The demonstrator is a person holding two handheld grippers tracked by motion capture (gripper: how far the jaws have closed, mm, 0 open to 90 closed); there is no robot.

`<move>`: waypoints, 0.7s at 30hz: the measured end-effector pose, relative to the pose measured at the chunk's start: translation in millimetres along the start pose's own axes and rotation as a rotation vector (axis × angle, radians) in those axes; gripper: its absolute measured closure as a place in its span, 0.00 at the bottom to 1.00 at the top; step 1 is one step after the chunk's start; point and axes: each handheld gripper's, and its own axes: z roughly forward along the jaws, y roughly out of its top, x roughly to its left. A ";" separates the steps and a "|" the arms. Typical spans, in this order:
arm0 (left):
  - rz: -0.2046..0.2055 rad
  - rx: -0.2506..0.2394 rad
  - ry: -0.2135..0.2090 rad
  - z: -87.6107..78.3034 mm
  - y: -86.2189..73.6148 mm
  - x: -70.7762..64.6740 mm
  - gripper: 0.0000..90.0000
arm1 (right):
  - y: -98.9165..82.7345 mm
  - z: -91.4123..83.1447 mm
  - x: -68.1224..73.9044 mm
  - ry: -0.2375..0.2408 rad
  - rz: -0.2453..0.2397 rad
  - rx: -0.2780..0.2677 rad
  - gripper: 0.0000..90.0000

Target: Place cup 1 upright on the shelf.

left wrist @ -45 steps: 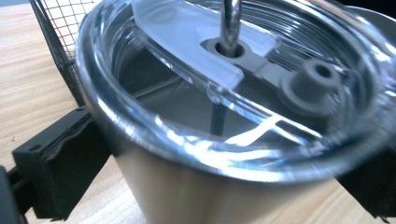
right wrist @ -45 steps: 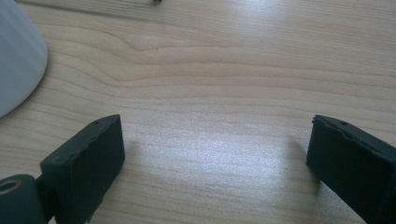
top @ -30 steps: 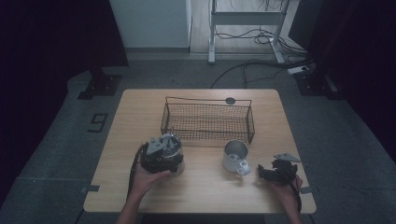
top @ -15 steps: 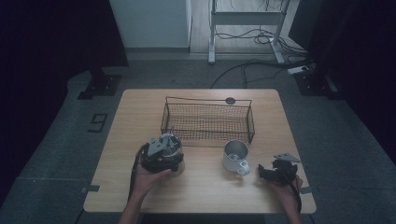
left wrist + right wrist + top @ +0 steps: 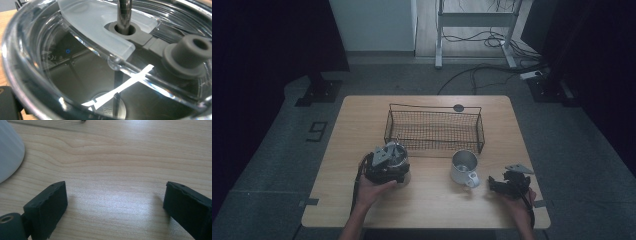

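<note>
The left gripper view looks down at close range on a round clear container (image 5: 75, 82) with a see-through lid. A metal rod (image 5: 124, 12) goes through a grey seal in the lid, and a grey spout (image 5: 192, 53) stands beside it. In the high view a hand holds my left gripper (image 5: 388, 159) over that spot at the table's front left; its jaws are hidden. My right gripper (image 5: 493, 184) rests at the front right, open, with bare wood between its pads (image 5: 47, 207). A white mug (image 5: 463, 167) stands just left of it, its side (image 5: 8, 150) showing.
A black wire basket (image 5: 434, 145) sits mid-table behind the mug and the left gripper. A small dark disc (image 5: 458, 107) lies at the basket's far rim. The wooden table (image 5: 432, 205) has bare room along its front edge.
</note>
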 end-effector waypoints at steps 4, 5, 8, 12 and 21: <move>0.001 -0.001 0.002 -1.1 0.2 -0.6 0.04 | 0.0 -0.1 0.0 -0.001 0.000 0.001 0.06; 0.000 -0.005 -0.001 -2.6 0.6 -0.5 0.04 | -0.1 -0.3 0.2 -0.003 0.002 0.001 0.06; -0.004 -0.012 -0.001 -4.9 1.4 -0.3 0.04 | -0.5 -0.6 0.5 -0.006 0.004 -0.001 0.06; -0.003 -0.025 -0.003 -8.7 4.5 -1.4 0.04 | -0.6 -0.7 0.5 -0.006 0.005 -0.002 0.06; -0.009 -0.038 -0.008 -17.7 15.4 -2.2 0.04 | -0.5 -0.8 0.2 -0.007 0.008 -0.004 0.07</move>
